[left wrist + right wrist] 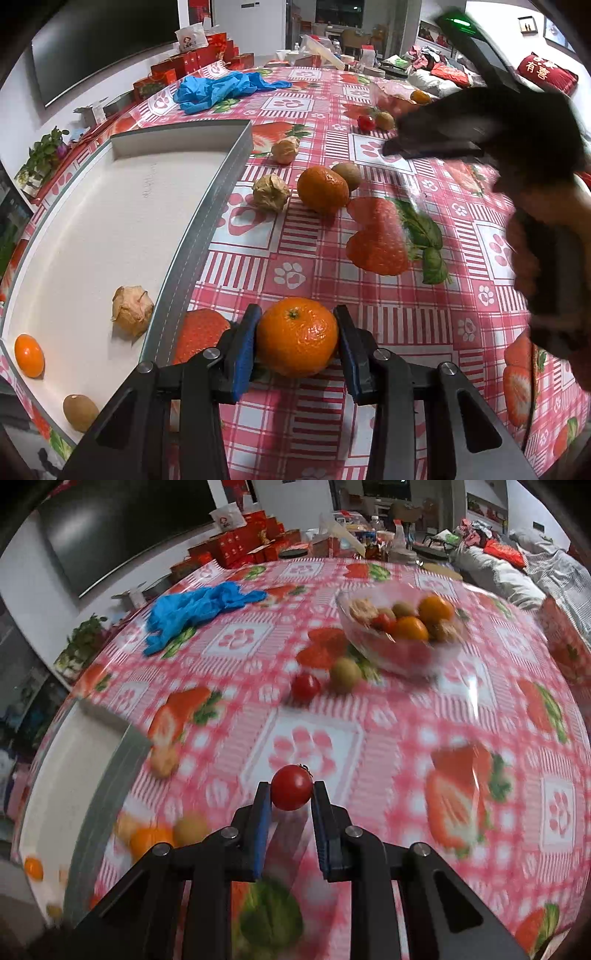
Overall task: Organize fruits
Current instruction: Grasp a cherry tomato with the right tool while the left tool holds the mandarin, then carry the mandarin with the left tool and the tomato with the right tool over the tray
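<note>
My left gripper (297, 334) is shut on an orange mandarin (297, 336), just right of the white tray's rim (207, 221). In the tray lie a husked physalis (132, 310), a small orange fruit (29, 355) and a kiwi (79, 412). On the cloth ahead lie a mandarin (322, 189), a kiwi (347, 175) and two physalis (270, 192) (284, 149). My right gripper (289, 794) is shut on a red cherry tomato (291, 787), above the table; it appears blurred in the left wrist view (461, 129). A glass bowl (399, 627) holds mixed fruits.
A cherry tomato (306, 687) and a kiwi (345, 674) lie in front of the bowl. Blue gloves (221, 90) lie at the back left of the table. Red boxes and clutter line the far edge. The tray's corner (129, 734) shows at left.
</note>
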### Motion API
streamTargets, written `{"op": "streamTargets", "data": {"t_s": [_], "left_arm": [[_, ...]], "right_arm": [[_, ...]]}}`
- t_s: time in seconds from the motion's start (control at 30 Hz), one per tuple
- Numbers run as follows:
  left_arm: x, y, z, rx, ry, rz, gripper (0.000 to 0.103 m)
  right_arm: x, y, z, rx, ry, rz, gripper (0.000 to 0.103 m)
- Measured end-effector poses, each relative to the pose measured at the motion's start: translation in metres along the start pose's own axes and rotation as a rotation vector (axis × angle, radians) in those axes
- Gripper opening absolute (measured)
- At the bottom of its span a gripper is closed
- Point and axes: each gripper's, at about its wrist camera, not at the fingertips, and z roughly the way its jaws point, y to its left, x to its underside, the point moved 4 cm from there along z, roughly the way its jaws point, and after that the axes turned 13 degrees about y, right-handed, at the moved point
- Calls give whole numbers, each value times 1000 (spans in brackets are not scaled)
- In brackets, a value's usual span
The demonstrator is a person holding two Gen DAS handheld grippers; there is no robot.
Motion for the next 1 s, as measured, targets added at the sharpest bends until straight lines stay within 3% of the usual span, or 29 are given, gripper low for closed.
{"op": "streamTargets", "data": {"t_s": [0.23,0.5,0.73,1.0], "left_arm": [[1,2,-2,28,14,-32,41],[9,9,-7,77,35,-74,41],[20,13,-12,70,51,-79,41],[20,24,-31,66,13,-87,41]], "right_arm": [[59,-19,-17,-32,19,8,24],[99,-31,-28,-33,32,23,24],[111,-24,-30,-38,28,2,24],[114,-6,-36,-55,31,-39,24]]}}
